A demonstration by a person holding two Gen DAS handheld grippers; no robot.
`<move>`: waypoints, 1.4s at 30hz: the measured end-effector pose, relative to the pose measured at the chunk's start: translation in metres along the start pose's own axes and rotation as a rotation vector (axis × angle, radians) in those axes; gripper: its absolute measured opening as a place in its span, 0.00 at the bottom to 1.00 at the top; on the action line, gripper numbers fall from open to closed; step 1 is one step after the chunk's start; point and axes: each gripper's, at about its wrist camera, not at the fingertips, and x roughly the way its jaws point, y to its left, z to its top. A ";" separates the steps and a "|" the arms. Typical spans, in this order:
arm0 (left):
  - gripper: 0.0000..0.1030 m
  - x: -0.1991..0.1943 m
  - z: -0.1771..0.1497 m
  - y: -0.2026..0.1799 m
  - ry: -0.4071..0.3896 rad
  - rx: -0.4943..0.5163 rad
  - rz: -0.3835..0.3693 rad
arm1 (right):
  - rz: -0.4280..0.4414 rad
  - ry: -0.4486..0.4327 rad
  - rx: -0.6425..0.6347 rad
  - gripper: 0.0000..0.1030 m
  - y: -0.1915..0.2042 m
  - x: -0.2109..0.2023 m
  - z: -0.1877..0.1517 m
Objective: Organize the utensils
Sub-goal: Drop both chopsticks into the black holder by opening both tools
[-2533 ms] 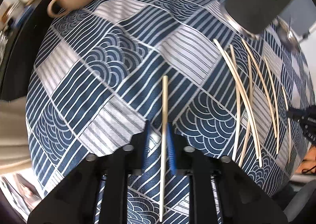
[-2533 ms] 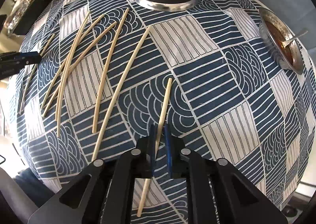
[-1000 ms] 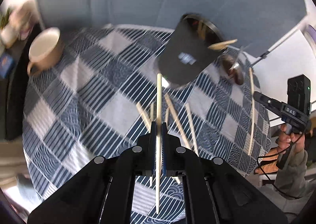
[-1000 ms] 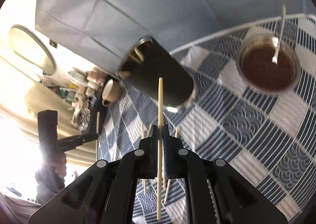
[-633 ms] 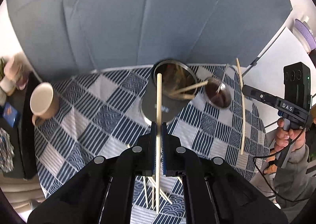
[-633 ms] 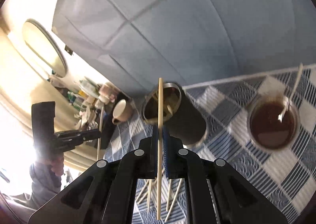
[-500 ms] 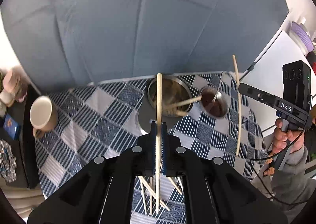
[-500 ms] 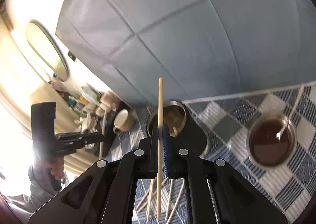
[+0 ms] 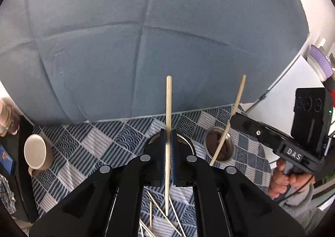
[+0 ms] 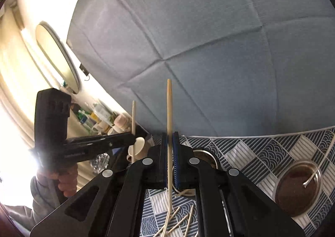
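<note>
My left gripper (image 9: 168, 131) is shut on a pale wooden chopstick (image 9: 168, 101), held upright above the table. Just beyond its fingertips, mostly hidden, lies the metal rim of the dark utensil holder (image 9: 189, 142). My right gripper (image 10: 170, 133) is shut on a second chopstick (image 10: 169, 107), with the holder's rim (image 10: 206, 154) close behind its fingers. Each gripper also shows in the other's view: the right gripper (image 9: 231, 118) with its chopstick (image 9: 237, 99), the left gripper (image 10: 133, 137) with its chopstick (image 10: 133, 115). Several loose chopsticks (image 9: 159, 203) lie on the cloth below.
A blue patterned tablecloth (image 9: 94, 142) covers the table. A metal bowl of brown sauce (image 10: 299, 186) with a spoon stands right of the holder. A beige cup (image 9: 36, 154) sits at the far left. A grey padded wall (image 9: 146, 48) rises behind. A hand (image 9: 282, 178) grips the right tool.
Both grippers have risen with their chopsticks and moved in over the holder. The holder has dropped in the views and now sits half hidden behind the fingertips.
</note>
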 end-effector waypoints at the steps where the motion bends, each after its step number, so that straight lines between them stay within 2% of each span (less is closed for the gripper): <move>1: 0.05 0.005 0.004 0.000 -0.004 -0.001 0.007 | -0.001 -0.001 0.001 0.05 -0.001 0.003 0.002; 14: 0.05 0.061 0.026 -0.001 0.032 0.000 -0.066 | -0.041 0.019 0.030 0.05 -0.029 0.033 0.018; 22: 0.05 0.081 0.026 0.007 0.041 -0.021 -0.102 | -0.061 0.073 0.025 0.05 -0.041 0.052 0.005; 31: 0.05 0.082 0.048 -0.002 0.014 0.011 -0.100 | -0.061 0.084 0.028 0.05 -0.047 0.055 0.004; 35: 0.05 0.089 0.046 -0.004 0.024 0.022 -0.092 | -0.065 0.104 0.020 0.05 -0.048 0.058 0.000; 38: 0.05 0.098 0.040 0.001 0.051 -0.001 -0.071 | -0.074 0.126 0.028 0.06 -0.051 0.063 -0.005; 42: 0.05 0.099 0.033 0.006 0.062 -0.021 -0.082 | -0.065 0.145 0.052 0.08 -0.054 0.065 -0.010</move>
